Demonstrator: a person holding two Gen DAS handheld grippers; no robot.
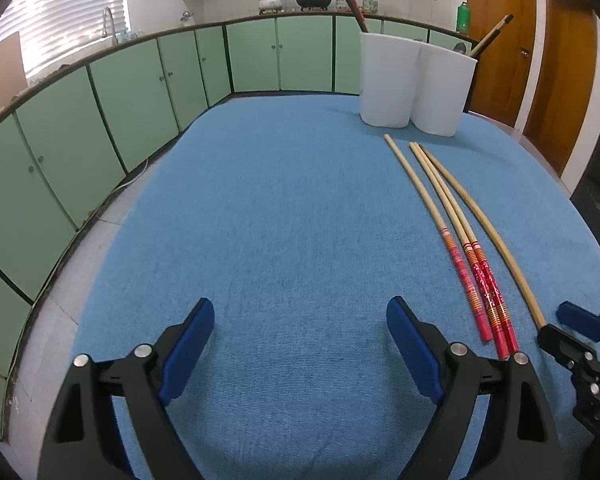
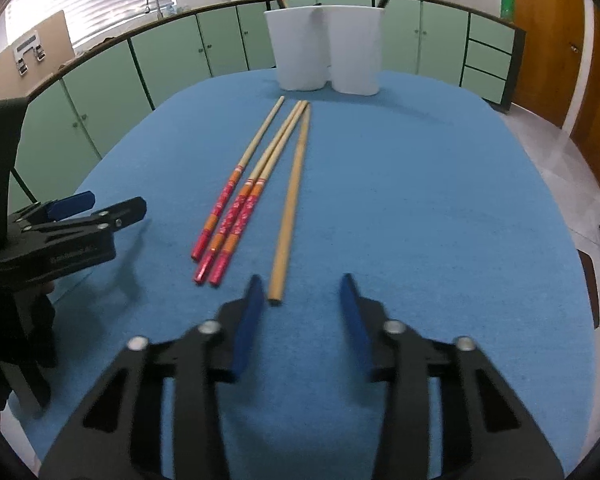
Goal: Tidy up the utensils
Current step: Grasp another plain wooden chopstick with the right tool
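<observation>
Three red-handled chopsticks [image 2: 236, 204] [image 1: 472, 264] lie side by side on the blue tablecloth. A plain bamboo chopstick [image 2: 292, 200] [image 1: 488, 228] lies just right of them. My right gripper [image 2: 301, 280] [image 1: 554, 324] hovers at its near end. The jaws are partly apart, the stick's tip sits just inside the left finger, and the pads do not press on it. My left gripper [image 1: 300, 304] [image 2: 116, 200] is wide open over bare cloth to the left of the chopsticks. Two white holder cups [image 2: 300, 48] [image 1: 388, 80] stand at the far end with chopsticks [image 1: 350, 0] sticking out.
The blue cloth [image 1: 280, 200] covers the whole table; its edges drop to a tiled floor on the left and right. Green cabinets [image 1: 140, 92] line the far wall, and wooden doors [image 1: 500, 60] stand at the right.
</observation>
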